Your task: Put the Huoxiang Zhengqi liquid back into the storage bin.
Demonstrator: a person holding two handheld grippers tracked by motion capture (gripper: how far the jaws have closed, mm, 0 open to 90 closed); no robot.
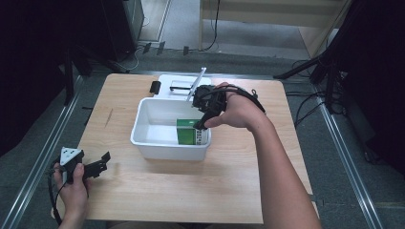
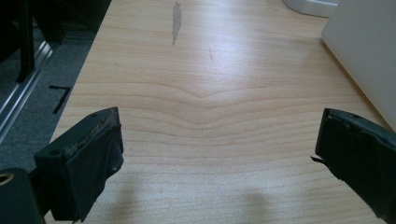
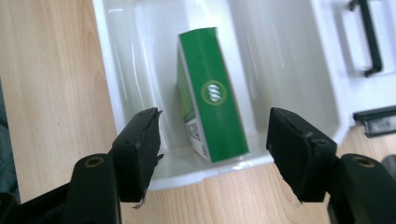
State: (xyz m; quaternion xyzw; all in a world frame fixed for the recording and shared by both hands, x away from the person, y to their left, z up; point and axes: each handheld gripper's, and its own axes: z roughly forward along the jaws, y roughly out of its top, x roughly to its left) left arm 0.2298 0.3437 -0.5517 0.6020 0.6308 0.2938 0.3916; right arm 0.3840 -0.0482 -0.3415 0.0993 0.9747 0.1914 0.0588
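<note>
Your right tongs stand open above the green box, released in the white tub, while your left tongs wait wide and empty.

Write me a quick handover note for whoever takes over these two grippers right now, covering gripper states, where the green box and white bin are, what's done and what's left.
Right gripper: open, above the near-right corner of the white bin, holding nothing.
Left gripper: open, empty, over bare table at the near-left.
Green box: inside the bin, leaning at a tilt against its wall, free of the pads.
Done: box is in the bin.
Left: probably fit the white lid, which lies behind the bin.
</note>
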